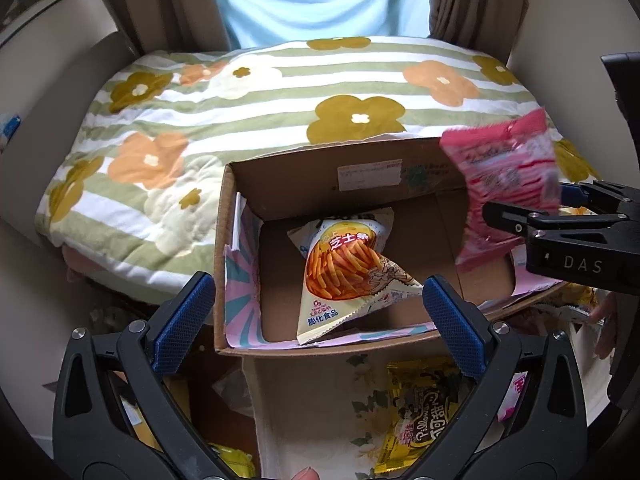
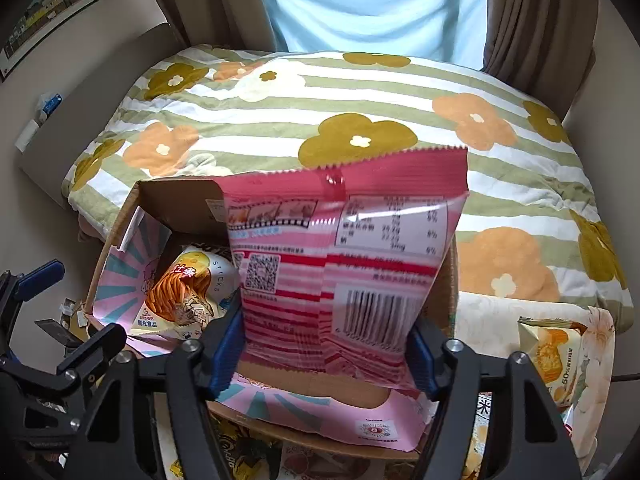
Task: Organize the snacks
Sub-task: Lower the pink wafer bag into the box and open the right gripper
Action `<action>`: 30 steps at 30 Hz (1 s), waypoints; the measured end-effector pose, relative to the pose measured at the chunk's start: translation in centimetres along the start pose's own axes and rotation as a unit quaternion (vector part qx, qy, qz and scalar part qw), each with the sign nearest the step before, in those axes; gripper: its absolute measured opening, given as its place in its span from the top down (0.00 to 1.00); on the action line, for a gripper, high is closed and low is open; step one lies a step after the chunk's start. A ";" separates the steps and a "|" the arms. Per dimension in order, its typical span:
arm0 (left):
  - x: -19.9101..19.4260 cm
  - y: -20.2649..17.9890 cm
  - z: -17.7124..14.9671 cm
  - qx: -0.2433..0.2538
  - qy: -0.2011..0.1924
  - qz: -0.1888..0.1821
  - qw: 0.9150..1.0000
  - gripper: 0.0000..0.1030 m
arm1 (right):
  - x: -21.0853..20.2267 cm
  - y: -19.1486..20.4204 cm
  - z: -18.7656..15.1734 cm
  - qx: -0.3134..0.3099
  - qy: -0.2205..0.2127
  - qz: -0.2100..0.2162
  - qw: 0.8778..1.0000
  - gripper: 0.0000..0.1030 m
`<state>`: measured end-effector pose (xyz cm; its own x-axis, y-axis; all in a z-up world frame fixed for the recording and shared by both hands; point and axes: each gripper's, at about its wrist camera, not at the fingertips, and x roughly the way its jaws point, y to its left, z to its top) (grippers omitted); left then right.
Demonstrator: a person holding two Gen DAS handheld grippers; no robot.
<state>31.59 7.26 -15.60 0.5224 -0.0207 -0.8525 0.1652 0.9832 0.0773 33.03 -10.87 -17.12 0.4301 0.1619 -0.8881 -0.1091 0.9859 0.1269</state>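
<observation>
The left gripper (image 1: 318, 326) hangs with its blue-padded jaws spread wide apart and nothing between them, tilted down over the near edge of an open cardboard box (image 1: 320, 168). Straight ahead of its fingertips, on the floor of the box, lies a cream triangular bag of orange cheese sticks (image 1: 340, 276), free of both pads. Off to this gripper's right, the right gripper (image 2: 324, 350) holds a pink snack bag (image 2: 344, 264) above the right part of the box; from the right wrist camera the bag stands upright between the two blue pads, its printed back with barcode and code square facing the lens, its serrated top edge up. The pads sit at the bag's lower side edges, but whether they press on it or have just let go of it cannot be told; the bag looks blurred in the left wrist view. Below and left of the right gripper, the cheese-stick bag shows again inside the box, beside a pink and teal striped flap (image 2: 132, 276). Beyond both grippers spreads a green-striped flowered quilt (image 1: 248, 112). Nearer than the left gripper's fingers, under its right jaw, lies a yellow and black snack packet (image 1: 424, 412) on a pale floral cloth (image 1: 320, 400).
</observation>
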 end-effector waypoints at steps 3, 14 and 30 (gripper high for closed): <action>-0.3 0.2 -0.3 -0.004 0.001 -0.001 1.000 0.00 | 0.5 -0.1 -0.1 0.006 0.007 0.010 1.000 0.02; -3.0 0.4 -0.9 -0.010 -0.012 -0.008 1.000 0.00 | -1.7 0.6 -0.7 0.003 -0.008 0.010 1.000 0.02; -9.7 0.7 -2.5 -0.014 -0.054 -0.037 0.998 0.00 | -11.5 0.5 -4.5 -0.016 -0.054 -0.037 0.998 0.02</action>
<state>24.54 8.64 -8.62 0.5967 -0.1105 -0.7948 0.1840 0.9829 0.0015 24.05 -12.41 -8.83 0.5316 0.0943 -0.8417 -0.1011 0.9937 0.0474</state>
